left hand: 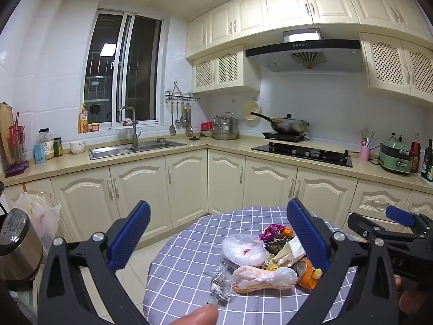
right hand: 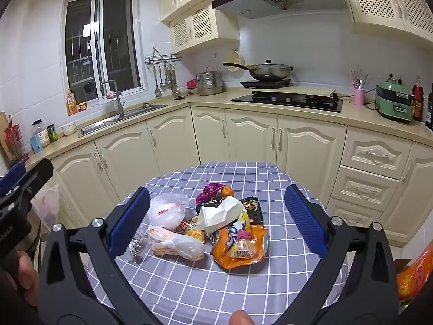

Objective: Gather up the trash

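Both claws are up and hovering, nothing gripped yet. The left claw (left hand: 216, 243) stands wide, blue pads spread and empty, and the right claw (right hand: 215, 222) is just as wide, also empty.

The trash pile (right hand: 208, 227) sits near the middle of the surface (right hand: 189, 284), a round top under a grey-blue checked cloth. From the right claw it lies dead ahead at twelve o'clock, framed between the two pads (a tidy line-up). From the left claw the heap sits off toward one to two o'clock, partly behind its right pad, so the right hand looks the better placed for a first pick.

Nearest the right claw is the orange snack bag (right hand: 239, 246), crumpled, at about one o'clock in the heap. At about ten o'clock lies a clear bag with something pale orange (right hand: 176, 243) inside, its long axis running roughly ten to four, slanted across the claw's line, so a straight close should catch it. Behind it is a white plastic bag (right hand: 167, 210), then crumpled white paper (right hand: 220, 214), and at twelve a purple wrapper (right hand: 209, 189). A small foil wrapper (left hand: 219, 288) lies loose at the heap's left edge.

Beyond are cream kitchen cabinets, a sink (left hand: 135, 147) at ten o'clock, and a hob (left hand: 303, 153) with a wok at one. No bin is in view.
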Demonstrator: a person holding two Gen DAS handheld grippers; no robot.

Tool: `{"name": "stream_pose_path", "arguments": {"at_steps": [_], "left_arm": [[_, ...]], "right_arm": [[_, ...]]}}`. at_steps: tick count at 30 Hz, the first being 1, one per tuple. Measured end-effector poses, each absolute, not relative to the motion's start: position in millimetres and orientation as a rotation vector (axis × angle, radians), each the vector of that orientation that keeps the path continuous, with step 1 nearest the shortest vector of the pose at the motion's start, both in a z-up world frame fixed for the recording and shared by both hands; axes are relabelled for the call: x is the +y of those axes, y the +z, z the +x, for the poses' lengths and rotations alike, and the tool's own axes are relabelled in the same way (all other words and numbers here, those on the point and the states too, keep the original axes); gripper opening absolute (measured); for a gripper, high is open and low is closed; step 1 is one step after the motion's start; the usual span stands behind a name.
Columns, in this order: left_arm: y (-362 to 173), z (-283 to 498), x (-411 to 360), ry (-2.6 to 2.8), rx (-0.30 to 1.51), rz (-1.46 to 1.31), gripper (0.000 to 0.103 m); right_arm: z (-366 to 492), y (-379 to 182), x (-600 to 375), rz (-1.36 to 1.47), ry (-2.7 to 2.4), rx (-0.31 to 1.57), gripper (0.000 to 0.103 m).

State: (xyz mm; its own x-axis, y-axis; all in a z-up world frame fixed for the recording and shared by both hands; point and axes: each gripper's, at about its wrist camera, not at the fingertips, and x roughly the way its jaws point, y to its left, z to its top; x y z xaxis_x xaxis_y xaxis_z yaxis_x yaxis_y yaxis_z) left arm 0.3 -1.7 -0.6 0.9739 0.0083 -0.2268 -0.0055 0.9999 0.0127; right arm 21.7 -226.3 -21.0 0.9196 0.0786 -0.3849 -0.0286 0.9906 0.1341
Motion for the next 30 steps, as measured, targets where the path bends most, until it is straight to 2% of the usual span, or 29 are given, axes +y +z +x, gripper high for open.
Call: {"name": "stream_pose_path", "arguments": {"at_steps": [30], "left_arm": [[-18, 12, 3, 0.006, 0.264, -0.002, 0.099]], "right_arm": [[32, -31, -229, 0.146, 0.062, 0.421, 0.097]]}}
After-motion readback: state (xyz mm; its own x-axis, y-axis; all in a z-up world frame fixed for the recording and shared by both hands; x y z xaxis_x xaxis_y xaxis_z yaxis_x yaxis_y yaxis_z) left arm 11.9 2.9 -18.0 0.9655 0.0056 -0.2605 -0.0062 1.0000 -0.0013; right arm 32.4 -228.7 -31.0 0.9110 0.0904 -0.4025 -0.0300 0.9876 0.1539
